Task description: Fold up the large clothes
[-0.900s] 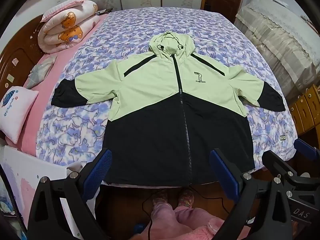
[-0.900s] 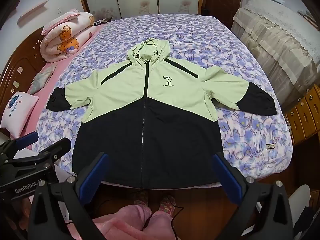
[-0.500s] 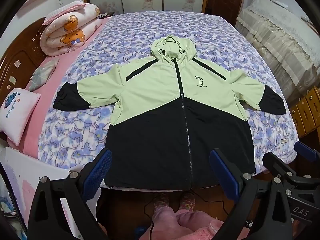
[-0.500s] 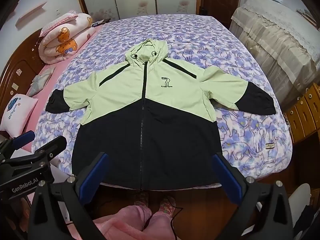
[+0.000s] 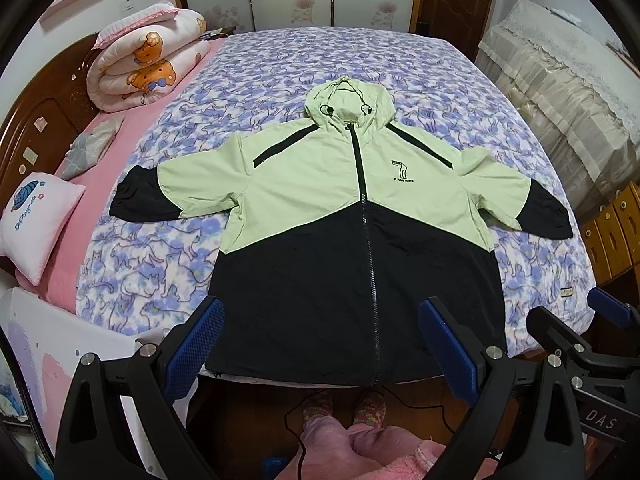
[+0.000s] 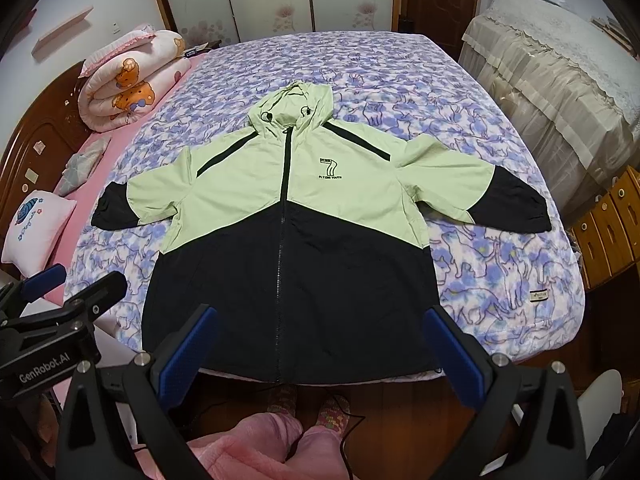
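Observation:
A hooded jacket [image 5: 320, 192] [image 6: 296, 196], light green on top and black below, lies flat and zipped on the bed, sleeves spread to both sides, hem at the near edge. My left gripper [image 5: 322, 334] hangs open above the hem, nothing between its blue pads. My right gripper [image 6: 320, 340] is also open over the hem, holding nothing. Each gripper shows at the edge of the other's view: the right gripper [image 5: 580, 340] at the left wrist view's right, the left gripper [image 6: 68, 300] at the right wrist view's left.
The bed carries a purple floral blanket [image 5: 304, 64]. A rolled bear-print quilt [image 5: 148, 64], a grey pillow [image 5: 90, 148] and a white cushion [image 5: 36, 224] lie at its left. A covered piece of furniture [image 6: 552, 80] and a wooden drawer unit [image 6: 608, 224] stand right. A person's pink-slippered feet [image 5: 344, 404] stand on the floor below.
Both views have drifted a little, so the jacket sits slightly lower in the left wrist view than before. The jaws stay wide and the jacket has not been touched.

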`<action>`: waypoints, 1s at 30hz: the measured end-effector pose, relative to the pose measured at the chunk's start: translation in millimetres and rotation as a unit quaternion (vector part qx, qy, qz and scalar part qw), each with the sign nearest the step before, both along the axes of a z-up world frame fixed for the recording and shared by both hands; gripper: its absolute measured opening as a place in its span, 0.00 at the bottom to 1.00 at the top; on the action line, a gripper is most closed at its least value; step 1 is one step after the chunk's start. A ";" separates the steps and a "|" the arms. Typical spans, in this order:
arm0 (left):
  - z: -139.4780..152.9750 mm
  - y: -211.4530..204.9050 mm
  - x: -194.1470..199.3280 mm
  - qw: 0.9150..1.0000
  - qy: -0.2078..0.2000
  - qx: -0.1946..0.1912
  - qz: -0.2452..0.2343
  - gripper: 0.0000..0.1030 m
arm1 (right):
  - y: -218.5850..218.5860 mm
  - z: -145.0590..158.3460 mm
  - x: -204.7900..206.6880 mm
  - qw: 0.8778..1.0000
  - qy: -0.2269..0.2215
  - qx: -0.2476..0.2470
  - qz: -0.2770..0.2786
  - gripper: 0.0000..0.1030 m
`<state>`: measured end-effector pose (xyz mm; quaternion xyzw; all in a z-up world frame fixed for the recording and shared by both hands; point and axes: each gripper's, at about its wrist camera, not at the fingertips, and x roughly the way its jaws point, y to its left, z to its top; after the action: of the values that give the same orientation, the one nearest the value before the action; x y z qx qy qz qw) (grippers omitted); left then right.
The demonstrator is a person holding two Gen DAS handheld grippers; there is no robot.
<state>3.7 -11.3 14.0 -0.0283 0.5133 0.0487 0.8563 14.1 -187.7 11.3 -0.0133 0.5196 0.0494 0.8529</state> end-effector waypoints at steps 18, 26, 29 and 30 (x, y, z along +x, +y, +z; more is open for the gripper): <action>1.8 -26.2 -13.1 0.998 -0.004 0.040 0.054 0.95 | -41.7 -1.7 24.0 0.999 -0.014 0.014 0.028 1.00; -1.3 -0.4 -13.6 0.993 0.015 0.057 0.106 0.95 | -25.6 -11.3 42.7 0.997 -0.005 0.047 0.056 0.99; -8.3 14.8 -11.0 0.991 0.032 0.052 0.123 0.95 | -18.4 -17.9 53.0 0.996 0.007 0.058 0.062 0.99; -10.5 23.3 -9.6 0.990 0.035 0.047 0.131 0.95 | -14.3 -20.7 57.4 0.996 0.012 0.061 0.063 0.99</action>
<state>-5.9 11.9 3.5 -0.0531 0.5324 0.1850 0.8243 71.6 -201.9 -9.4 0.0066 0.5236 0.1349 0.8412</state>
